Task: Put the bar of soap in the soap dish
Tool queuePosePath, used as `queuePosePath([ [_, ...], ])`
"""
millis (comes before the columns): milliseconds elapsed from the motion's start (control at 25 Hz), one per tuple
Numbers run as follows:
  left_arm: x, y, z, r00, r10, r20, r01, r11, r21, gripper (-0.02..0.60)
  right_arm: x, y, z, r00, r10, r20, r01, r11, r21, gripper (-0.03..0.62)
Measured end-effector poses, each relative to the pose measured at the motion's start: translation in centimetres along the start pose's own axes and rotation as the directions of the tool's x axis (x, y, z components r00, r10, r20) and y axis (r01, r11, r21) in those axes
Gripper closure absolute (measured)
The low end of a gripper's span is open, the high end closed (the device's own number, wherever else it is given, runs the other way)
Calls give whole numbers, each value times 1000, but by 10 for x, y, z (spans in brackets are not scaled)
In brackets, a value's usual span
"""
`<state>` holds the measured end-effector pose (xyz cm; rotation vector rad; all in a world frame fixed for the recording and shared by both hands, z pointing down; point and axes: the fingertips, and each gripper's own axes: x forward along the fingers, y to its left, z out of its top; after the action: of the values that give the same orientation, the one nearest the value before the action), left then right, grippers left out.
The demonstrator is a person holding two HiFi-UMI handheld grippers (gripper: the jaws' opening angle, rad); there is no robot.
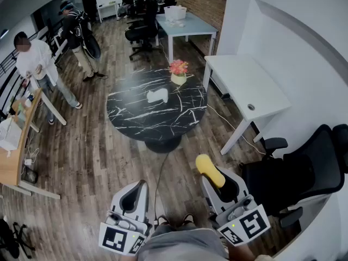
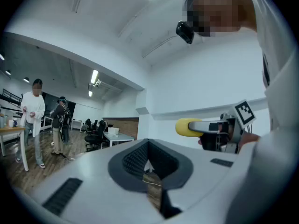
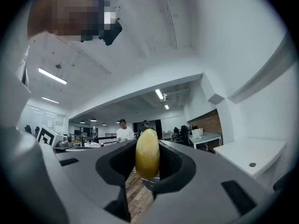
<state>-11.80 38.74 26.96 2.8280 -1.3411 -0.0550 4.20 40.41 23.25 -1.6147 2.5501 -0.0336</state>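
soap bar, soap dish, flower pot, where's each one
soap bar (image 3: 147,153), right gripper view, middle of its yellow front
soap dish (image 1: 157,96), head view, centre of the white dish
flower pot (image 1: 178,79), head view, pot's side below the blooms

Evenly lit by ceiling strips (image 3: 52,76), soft shadows, slight sheen on the table (image 1: 136,118), heavy fisheye warp with dark corners, close-up stuff kinda blurry.

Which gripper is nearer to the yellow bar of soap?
Right. The right gripper has its jaws closed on the soap, which sticks out in front of them. The left gripper sits off to the soap's left, apart from it, with nothing between its jaws.
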Motion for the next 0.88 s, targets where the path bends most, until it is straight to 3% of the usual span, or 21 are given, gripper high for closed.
queuePosePath([
  [880, 17, -30, -2, 1000, 16, -11, -16, 1000, 23, 579, -14, -30, 1, 1000, 28, 10, -28, 998, 49, 476],
])
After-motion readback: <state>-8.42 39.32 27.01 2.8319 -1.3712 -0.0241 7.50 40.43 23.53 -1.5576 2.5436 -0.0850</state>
